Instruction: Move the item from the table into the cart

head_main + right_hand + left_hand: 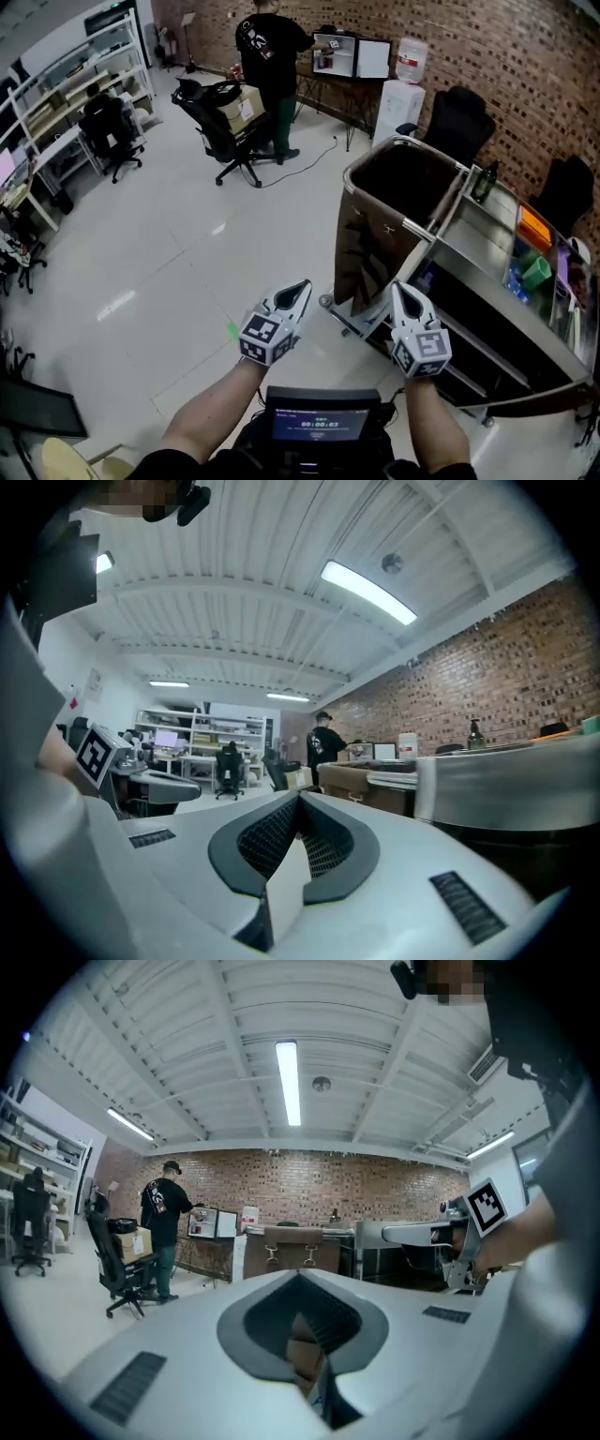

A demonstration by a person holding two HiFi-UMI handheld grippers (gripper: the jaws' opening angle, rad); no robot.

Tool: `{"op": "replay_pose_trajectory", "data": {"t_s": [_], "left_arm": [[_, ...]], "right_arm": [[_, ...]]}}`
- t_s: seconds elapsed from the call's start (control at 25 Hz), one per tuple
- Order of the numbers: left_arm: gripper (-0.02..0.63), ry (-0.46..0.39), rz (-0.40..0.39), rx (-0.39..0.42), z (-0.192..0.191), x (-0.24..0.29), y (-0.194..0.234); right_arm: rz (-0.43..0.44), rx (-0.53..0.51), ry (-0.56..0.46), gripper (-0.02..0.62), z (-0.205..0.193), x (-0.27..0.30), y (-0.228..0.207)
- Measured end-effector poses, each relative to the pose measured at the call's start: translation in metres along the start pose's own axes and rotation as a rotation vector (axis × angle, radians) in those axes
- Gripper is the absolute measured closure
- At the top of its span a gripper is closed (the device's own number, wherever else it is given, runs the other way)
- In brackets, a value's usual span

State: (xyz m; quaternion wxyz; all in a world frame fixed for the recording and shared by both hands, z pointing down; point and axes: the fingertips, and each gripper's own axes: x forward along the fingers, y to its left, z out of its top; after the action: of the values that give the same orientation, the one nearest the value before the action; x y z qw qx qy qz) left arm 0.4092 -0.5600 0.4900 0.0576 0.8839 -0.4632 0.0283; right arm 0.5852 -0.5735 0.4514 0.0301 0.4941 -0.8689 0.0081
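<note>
Even fluorescent light from overhead fills the room. A ceiling tube [287, 1082] burns white in the left gripper view, and a ceiling strip [368, 591] flares in the right gripper view. In the head view the pale floor [178, 234] carries soft streaks of glare, and shadows are weak. All three views bow strongly toward the edges, and both gripper views fall off to black corners. The left gripper [300, 1277] and right gripper [298, 799], close to their cameras, look soft, while the brick wall [319, 1185] stays fairly sharp.
</note>
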Motion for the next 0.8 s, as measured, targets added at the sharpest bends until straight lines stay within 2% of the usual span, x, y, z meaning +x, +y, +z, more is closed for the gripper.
{"op": "replay_pose_trajectory", "data": {"t_s": [0.2,0.32,0.44,0.56,0.68,0.8], "left_arm": [[0.606,-0.032,0.121,-0.024,0.010,-0.054,0.071],[0.606,-0.069,0.208,-0.035,0.028,-0.090,0.108],[0.606,-0.106,0.308,-0.059,0.039,-0.136,0.127],[0.606,-0.105,0.466,-0.062,0.039,-0.181,0.155],[0.606,-0.108,0.644,-0.080,0.035,-0.239,0.190],[0.606,-0.120,0.738,-0.102,0.032,-0.315,0.209]], "right_arm": [[0.161,0.004,0.000,0.594,0.011,0.073,0.072],[0.310,-0.011,0.002,0.594,0.024,0.116,0.121],[0.457,-0.022,0.010,0.594,0.033,0.148,0.167],[0.582,-0.048,0.002,0.594,0.034,0.181,0.215],[0.720,-0.064,0.015,0.594,0.032,0.211,0.285],[0.833,-0.049,0.010,0.594,0.044,0.211,0.373]]}}
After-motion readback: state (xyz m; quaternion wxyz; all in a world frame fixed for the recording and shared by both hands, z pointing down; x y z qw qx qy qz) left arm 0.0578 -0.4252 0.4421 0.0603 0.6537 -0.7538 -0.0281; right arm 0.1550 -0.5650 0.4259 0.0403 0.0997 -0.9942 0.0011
